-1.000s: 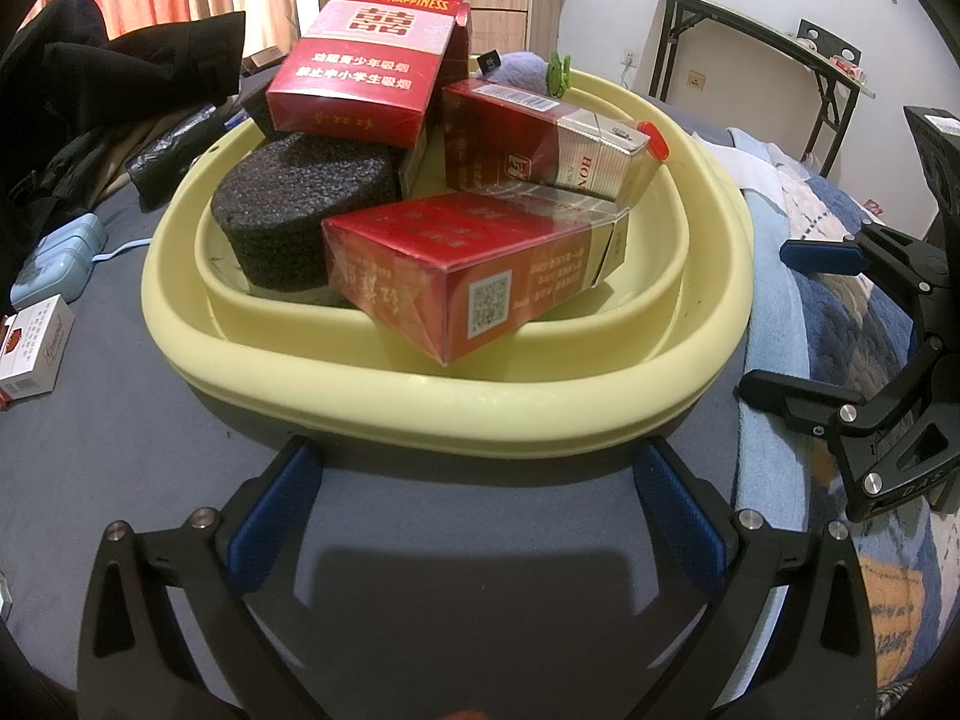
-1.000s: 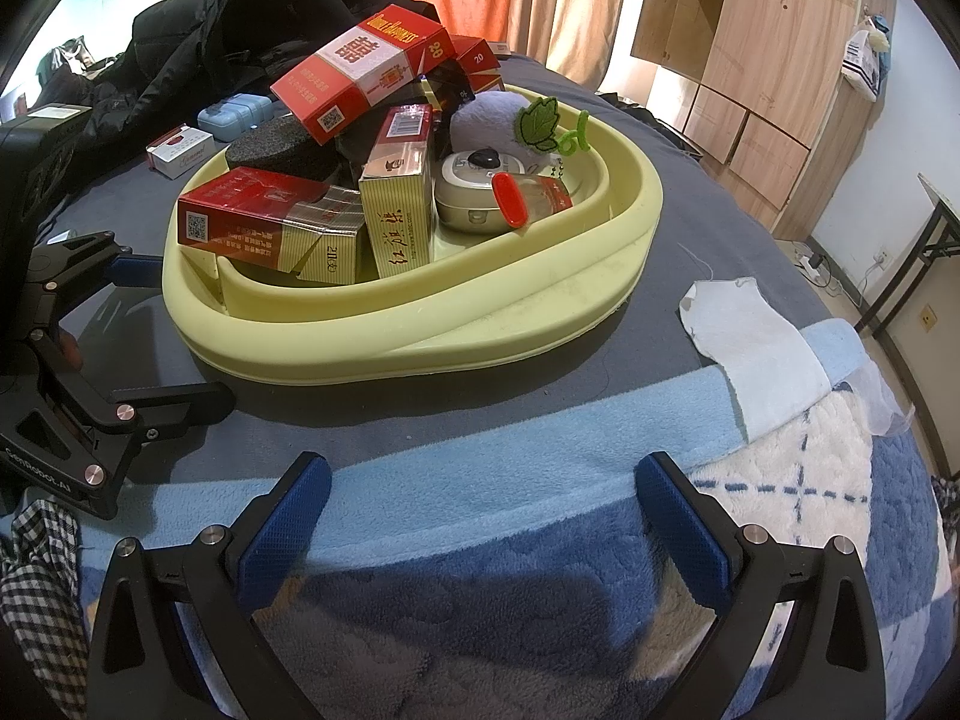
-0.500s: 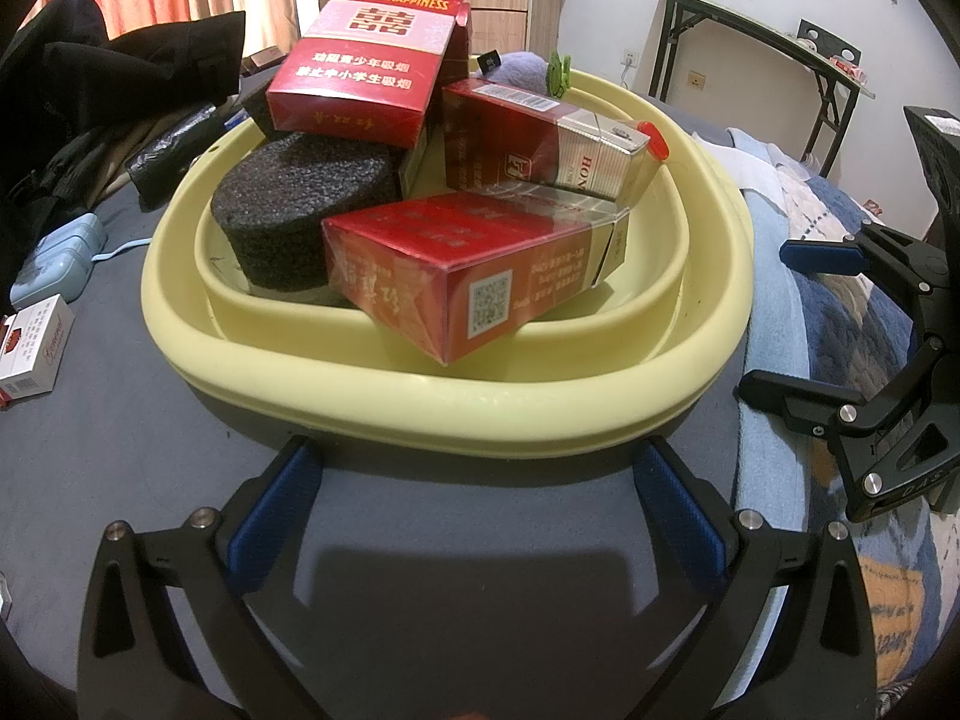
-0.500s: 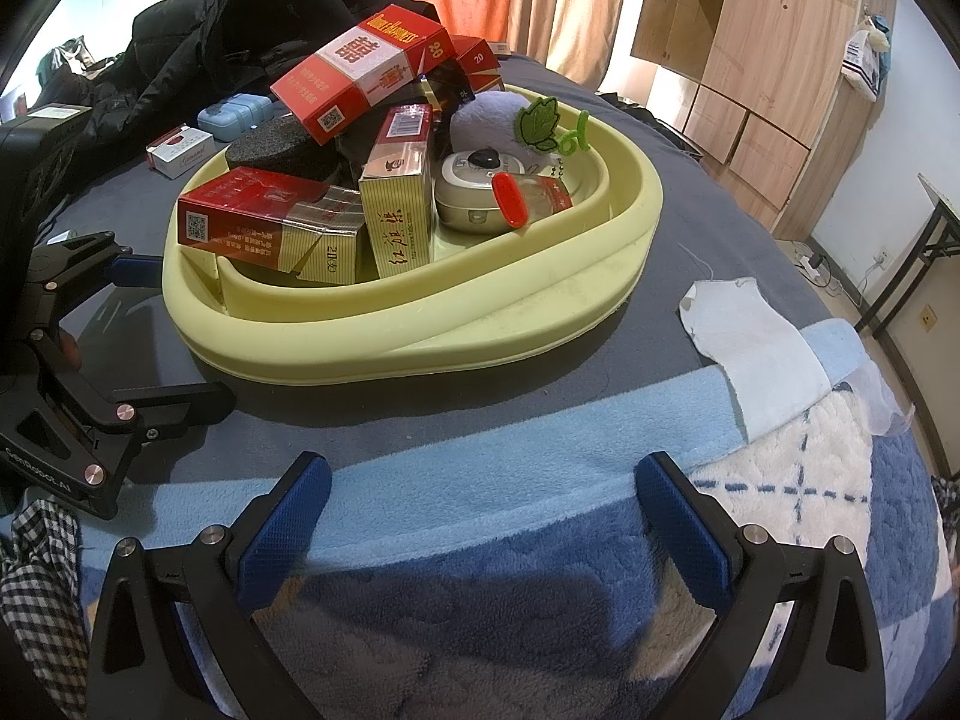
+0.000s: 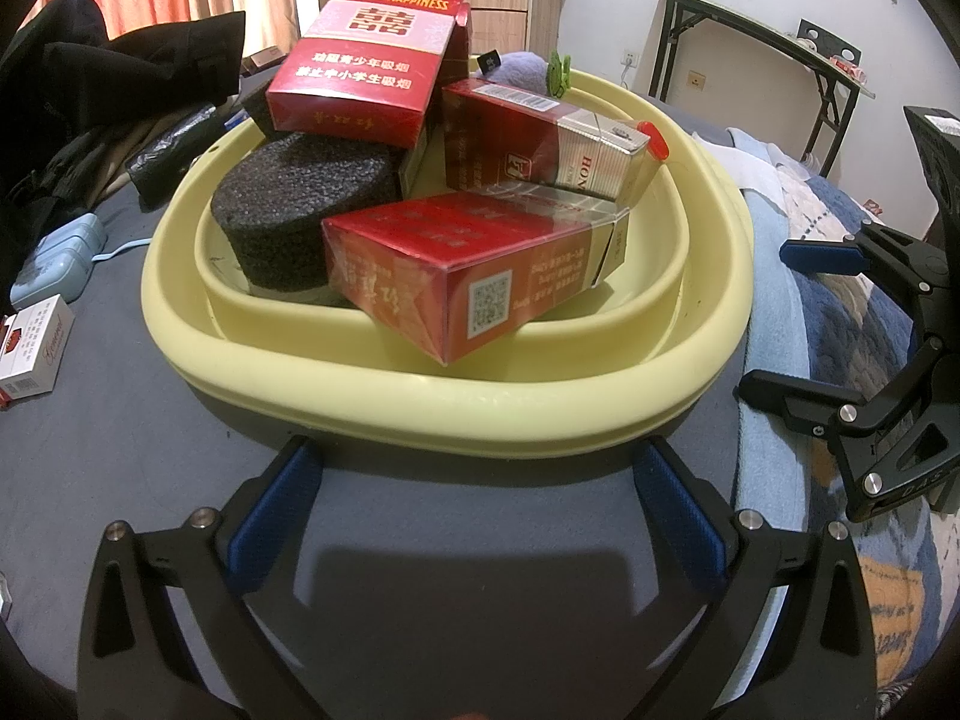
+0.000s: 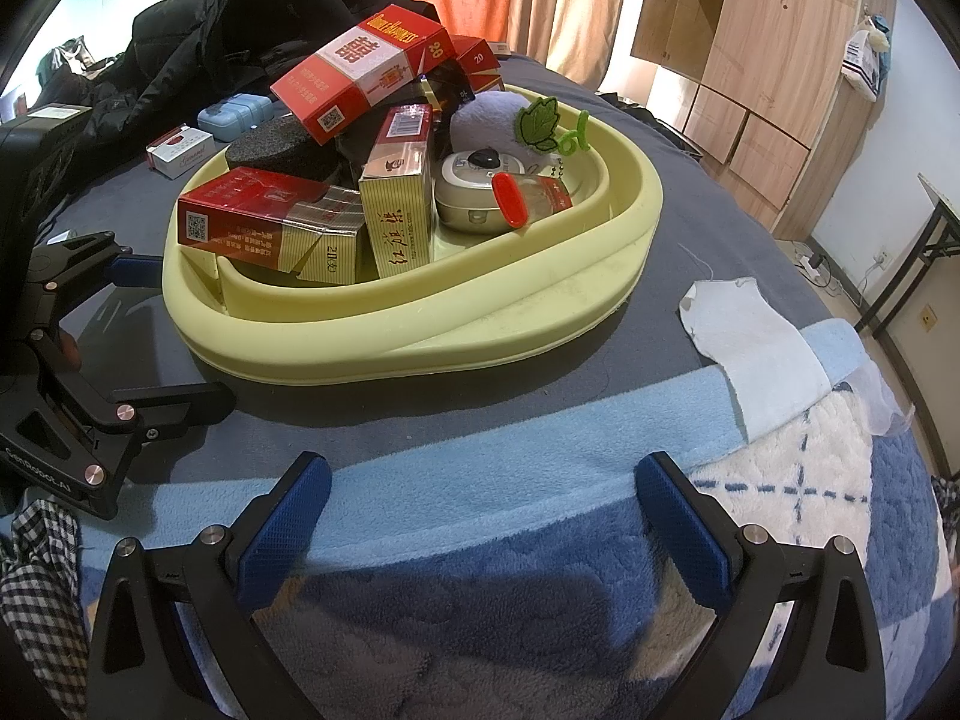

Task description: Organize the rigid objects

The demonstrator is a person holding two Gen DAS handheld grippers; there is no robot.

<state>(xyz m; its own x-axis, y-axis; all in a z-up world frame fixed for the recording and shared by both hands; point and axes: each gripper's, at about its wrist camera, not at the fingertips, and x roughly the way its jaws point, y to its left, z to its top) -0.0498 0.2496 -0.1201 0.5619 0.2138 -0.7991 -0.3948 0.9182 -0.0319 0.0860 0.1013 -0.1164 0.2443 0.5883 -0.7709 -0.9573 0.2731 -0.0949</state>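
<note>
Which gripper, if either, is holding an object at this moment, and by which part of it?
Neither. The left gripper and right gripper are both open and empty, short of the yellow basin piled with boxes.

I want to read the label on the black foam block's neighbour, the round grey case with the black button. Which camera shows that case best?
The right wrist view: the round grey case sits unobstructed in the yellow basin, its black button on top visible. In the left wrist view the stacked red boxes hide it entirely.

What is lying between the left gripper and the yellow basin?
Nothing: in the left wrist view, only bare grey bedsheet separates the open left gripper from the yellow basin; the nearest red carton leans over the inner rim.
</note>
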